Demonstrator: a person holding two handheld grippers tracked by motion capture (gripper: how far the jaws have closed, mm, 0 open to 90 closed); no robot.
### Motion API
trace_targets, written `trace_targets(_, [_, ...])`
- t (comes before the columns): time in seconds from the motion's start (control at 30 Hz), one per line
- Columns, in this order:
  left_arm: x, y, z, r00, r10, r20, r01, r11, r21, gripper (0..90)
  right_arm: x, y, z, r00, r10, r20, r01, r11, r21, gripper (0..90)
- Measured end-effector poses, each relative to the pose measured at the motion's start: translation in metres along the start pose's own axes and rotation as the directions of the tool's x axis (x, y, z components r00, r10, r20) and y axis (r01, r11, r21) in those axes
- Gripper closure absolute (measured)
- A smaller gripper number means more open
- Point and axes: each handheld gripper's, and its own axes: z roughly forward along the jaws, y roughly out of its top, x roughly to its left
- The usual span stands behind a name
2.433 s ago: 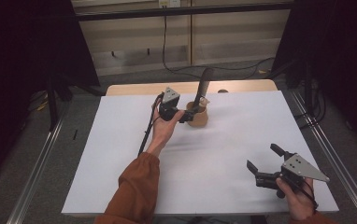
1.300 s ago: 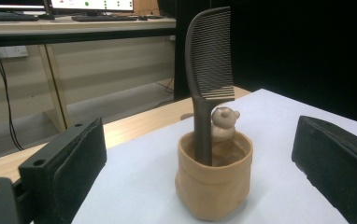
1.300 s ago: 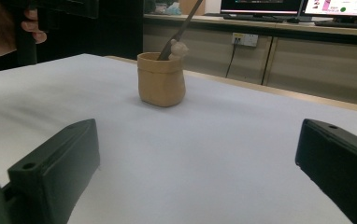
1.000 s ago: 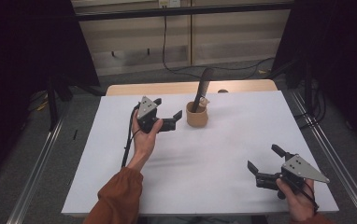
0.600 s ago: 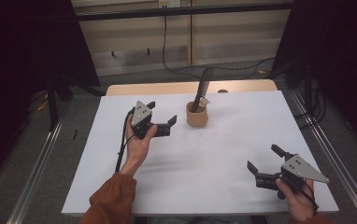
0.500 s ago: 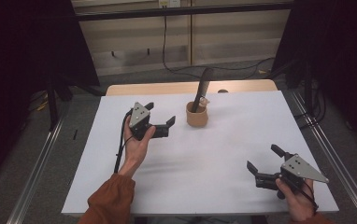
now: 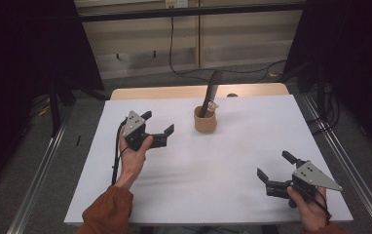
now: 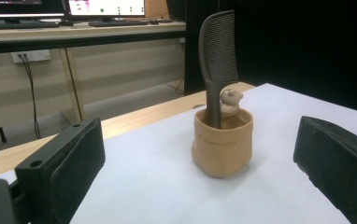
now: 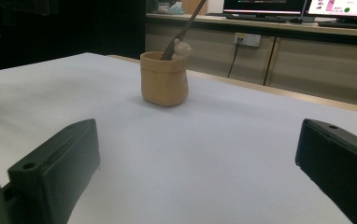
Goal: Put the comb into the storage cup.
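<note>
Left hand-held gripper (image 7: pixel 158 128) has its blocky matte-black jaws spread wide with nothing between them, pointing at the tan cup (image 7: pixel 205 120), which sits just beyond its tips toward the counter's (image 7: pixel 223 165) far edge. The cup looks soft and saggy, like a little pouch, with a dark fine-toothed comb (image 8: pixel 216 56) standing upright in it. Right hand-held gripper (image 7: pixel 275 168) is spread too, down near the front right corner, with plenty of bare white counter in between.

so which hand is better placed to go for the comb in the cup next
Left. The left tool is open, close beside the cup and faces the comb. The right tool, also open, sits far off near the table's front edge.
</note>
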Motion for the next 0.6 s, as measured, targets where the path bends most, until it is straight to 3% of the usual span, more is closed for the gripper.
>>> trace_targets(0.17, [0.003, -0.005, -0.008, 1.0, -0.001, -0.006, 0.001, 1.0, -0.002, 1.7, -0.001, 0.0, 0.0, 1.0, 0.004, 0.005, -0.004, 1.0, 0.003, 0.0])
trace_targets(0.23, [0.003, -0.007, -0.012, 0.9996, -0.021, -0.016, 0.021, 0.9998, -0.007, 1.3, -0.001, 0.0, 0.0, 1.0, 0.006, 0.006, -0.006, 1.0, 0.0, 0.0])
trace_targets(0.47, [0.007, -0.012, -0.027, 0.9989, -0.001, -0.046, 0.0, 0.9997, -0.025, 1.6, -0.001, 0.0, 0.0, 1.0, 0.004, 0.006, -0.004, 1.0, -0.005, 0.0])
trace_targets(0.6, [0.006, -0.014, -0.033, 0.9988, -0.009, -0.049, 0.007, 0.9996, -0.029, 1.8, -0.001, 0.0, 0.001, 0.9999, 0.005, 0.01, -0.005, 1.0, -0.003, 0.0])
